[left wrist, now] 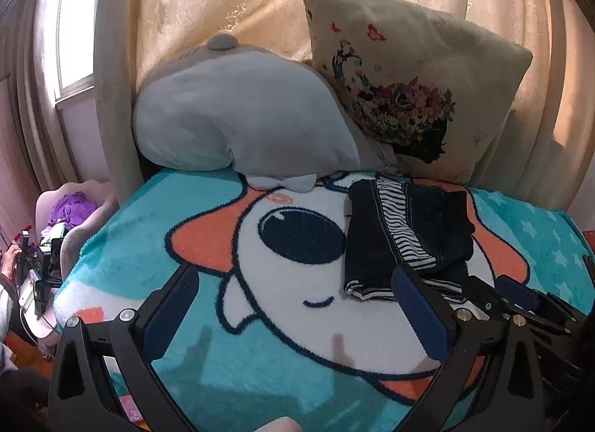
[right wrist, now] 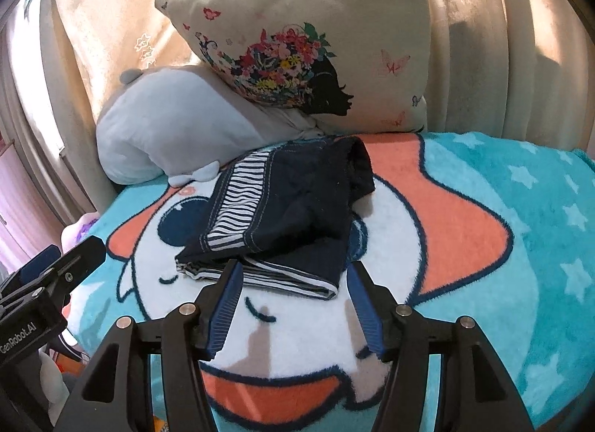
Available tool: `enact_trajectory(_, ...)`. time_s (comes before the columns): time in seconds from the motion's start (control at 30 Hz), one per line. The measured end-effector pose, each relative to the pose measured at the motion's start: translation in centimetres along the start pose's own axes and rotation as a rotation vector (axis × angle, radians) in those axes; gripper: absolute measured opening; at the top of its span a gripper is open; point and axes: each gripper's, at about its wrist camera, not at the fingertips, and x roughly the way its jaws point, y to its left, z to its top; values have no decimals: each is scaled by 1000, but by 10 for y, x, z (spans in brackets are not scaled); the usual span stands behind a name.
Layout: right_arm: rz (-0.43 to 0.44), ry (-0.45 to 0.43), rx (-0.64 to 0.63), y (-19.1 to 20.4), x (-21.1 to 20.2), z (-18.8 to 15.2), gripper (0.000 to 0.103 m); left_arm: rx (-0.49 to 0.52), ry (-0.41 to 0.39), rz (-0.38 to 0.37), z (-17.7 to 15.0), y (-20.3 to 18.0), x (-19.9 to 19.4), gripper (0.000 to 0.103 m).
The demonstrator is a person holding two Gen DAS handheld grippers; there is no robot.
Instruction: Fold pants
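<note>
The dark navy pants (left wrist: 405, 231) with a black-and-white striped side band lie folded in a compact bundle on the cartoon blanket (left wrist: 208, 376). They also show in the right wrist view (right wrist: 286, 209). My left gripper (left wrist: 297, 276) is open and empty, hovering over the blanket to the left of the pants. My right gripper (right wrist: 292, 268) is open and empty, its fingertips just in front of the bundle's near edge, apart from it. The right gripper also shows at the right of the left wrist view (left wrist: 528, 302).
A grey plush toy (left wrist: 238, 116) and a flower-print pillow (left wrist: 409, 90) lean on the curtain behind the pants. A pink chair (left wrist: 74, 216) with purple cloth stands left of the bed. The teal blanket (right wrist: 539, 231) extends to the right.
</note>
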Motion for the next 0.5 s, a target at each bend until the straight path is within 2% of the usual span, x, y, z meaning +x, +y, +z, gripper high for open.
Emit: enact_trajectory(0.5,-38,21,5,-5,14,1,63,-22,74,-28,-2,4,24,103)
